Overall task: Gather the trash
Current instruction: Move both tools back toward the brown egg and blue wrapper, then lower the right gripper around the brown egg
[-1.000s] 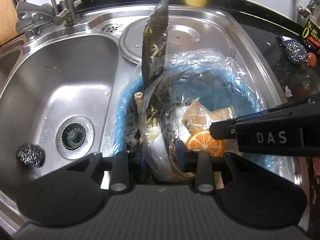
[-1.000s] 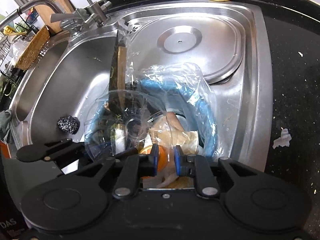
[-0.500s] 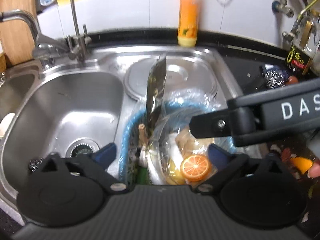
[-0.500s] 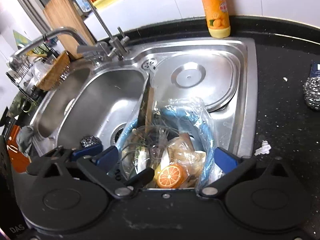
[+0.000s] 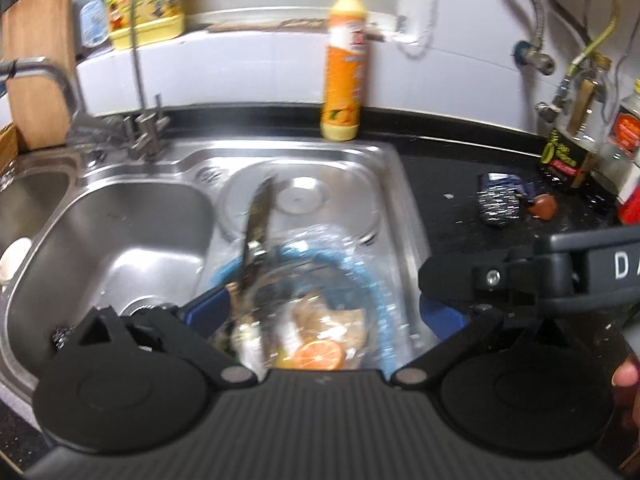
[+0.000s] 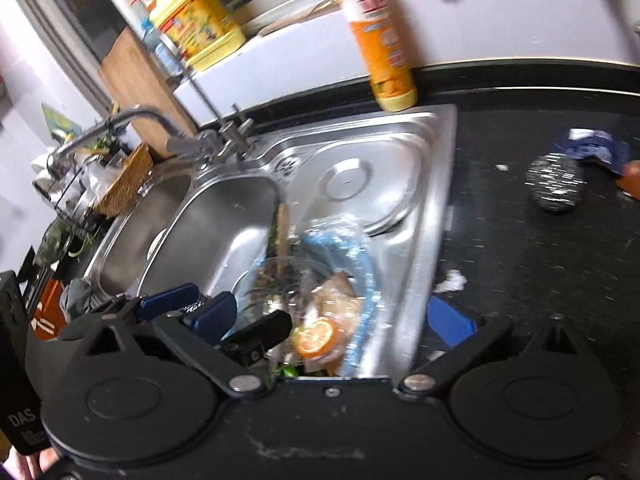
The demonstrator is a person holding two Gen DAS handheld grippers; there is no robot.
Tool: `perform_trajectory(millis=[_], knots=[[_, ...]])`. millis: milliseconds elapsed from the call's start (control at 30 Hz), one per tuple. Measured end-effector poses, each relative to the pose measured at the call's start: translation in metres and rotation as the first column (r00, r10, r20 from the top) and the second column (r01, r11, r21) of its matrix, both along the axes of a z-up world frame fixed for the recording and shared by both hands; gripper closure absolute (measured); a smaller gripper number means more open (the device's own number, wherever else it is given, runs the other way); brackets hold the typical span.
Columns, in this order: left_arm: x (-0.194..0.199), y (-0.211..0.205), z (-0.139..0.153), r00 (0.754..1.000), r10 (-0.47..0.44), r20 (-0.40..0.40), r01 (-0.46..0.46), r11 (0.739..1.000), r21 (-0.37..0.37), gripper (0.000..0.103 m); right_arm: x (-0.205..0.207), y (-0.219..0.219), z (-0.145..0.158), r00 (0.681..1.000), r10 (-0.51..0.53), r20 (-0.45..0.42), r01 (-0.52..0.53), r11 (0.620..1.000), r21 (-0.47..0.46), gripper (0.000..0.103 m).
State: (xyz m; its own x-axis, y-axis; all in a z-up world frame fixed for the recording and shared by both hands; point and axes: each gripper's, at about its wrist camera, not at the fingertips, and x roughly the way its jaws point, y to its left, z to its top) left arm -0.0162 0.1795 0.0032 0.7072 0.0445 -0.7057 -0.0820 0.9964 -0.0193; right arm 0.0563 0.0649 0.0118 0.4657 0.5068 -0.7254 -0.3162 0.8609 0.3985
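A blue bin (image 5: pixel 360 276) lined with a clear plastic bag stands on the steel sink's right side. In it lie an orange slice (image 5: pixel 318 354), brown paper and an upright dark wrapper (image 5: pixel 258 224). My left gripper (image 5: pixel 324 314) hangs open above the bin's near rim with nothing between its blue pads. My right gripper (image 6: pixel 332 318) is open too, above the same bin (image 6: pixel 366 276), with the orange slice (image 6: pixel 316 342) and the wrapper (image 6: pixel 280 232) below it. Each gripper shows at the edge of the other's view.
An orange soap bottle (image 5: pixel 344 80) stands behind the sink and the faucet (image 5: pixel 140 132) is at the back left. The left basin (image 5: pixel 120 240) is deep. On the black counter at the right lie a steel scourer (image 6: pixel 554 184), a blue wrapper (image 6: pixel 592 148) and a white paper scrap (image 6: pixel 450 280).
Both grippers went from nearly shut at the bag's rim to wide open. They have risen and drawn back from the bin, so more of the wall and counter shows.
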Motion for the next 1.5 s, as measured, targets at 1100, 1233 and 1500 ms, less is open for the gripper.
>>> perform_trajectory(millis=[1100,1233,1500], knots=[[0.135,-0.178,-0.048,0.988,-0.121,-0.095,0.127,0.99,0.06,0.0,0.074,-0.23,-0.043,0.947,-0.321,-0.003,0.32,0.945,-0.063,0.003],[0.154,-0.179,-0.053,0.99,-0.103,-0.097,0.107,0.993,0.04,0.0,0.096,-0.233,-0.047,0.952,-0.307,0.015,0.307,0.947,-0.094,0.016],[0.182,-0.179,-0.063,0.99,-0.098,-0.104,0.098,0.995,-0.003,0.0,0.135,-0.225,-0.055,0.968,-0.237,0.084,0.246,0.961,-0.125,0.029]])
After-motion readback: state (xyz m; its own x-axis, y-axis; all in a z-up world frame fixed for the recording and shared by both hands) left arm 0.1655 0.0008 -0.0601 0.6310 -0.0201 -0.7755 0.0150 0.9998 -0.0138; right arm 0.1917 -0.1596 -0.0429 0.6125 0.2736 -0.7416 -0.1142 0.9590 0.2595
